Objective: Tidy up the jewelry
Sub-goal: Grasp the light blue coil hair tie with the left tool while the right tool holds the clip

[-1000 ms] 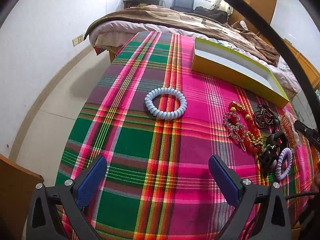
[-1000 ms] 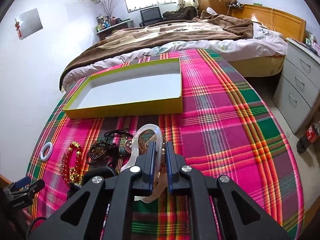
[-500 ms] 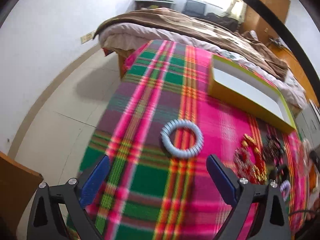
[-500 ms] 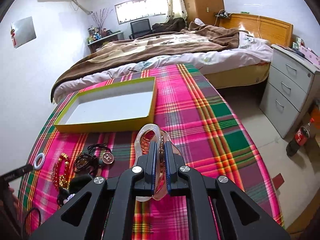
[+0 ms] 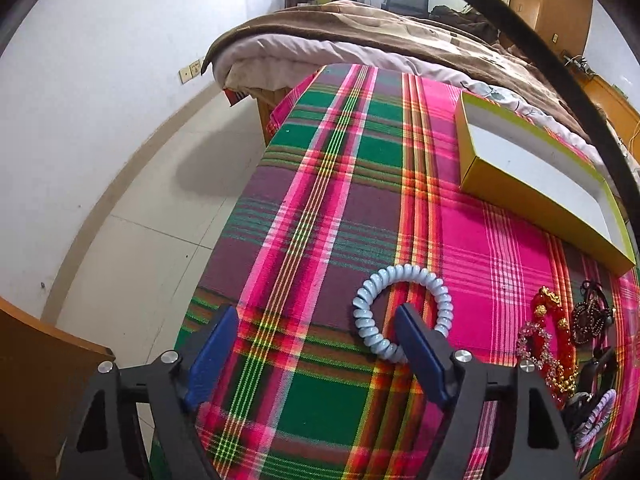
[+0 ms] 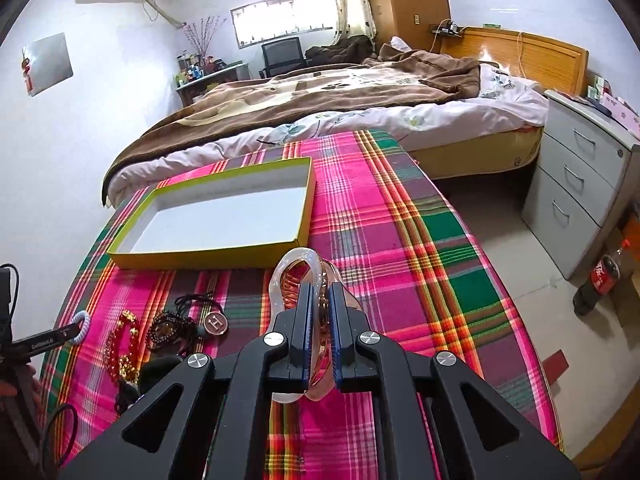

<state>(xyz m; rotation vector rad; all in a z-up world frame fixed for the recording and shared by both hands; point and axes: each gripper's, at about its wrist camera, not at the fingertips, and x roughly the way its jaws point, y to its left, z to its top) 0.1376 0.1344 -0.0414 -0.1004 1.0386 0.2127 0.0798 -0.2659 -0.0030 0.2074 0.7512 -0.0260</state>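
The blue coil band (image 5: 403, 312) lay flat on the checked bench (image 5: 320, 208), a round ring. The left tongs (image 5: 316, 344) were closing around its left side: one finger stood inside the ring, not yet pinching. The right tongs (image 6: 320, 320) were shut tight on a clear pink clip (image 6: 298, 276), near the yellow box (image 6: 200, 258).
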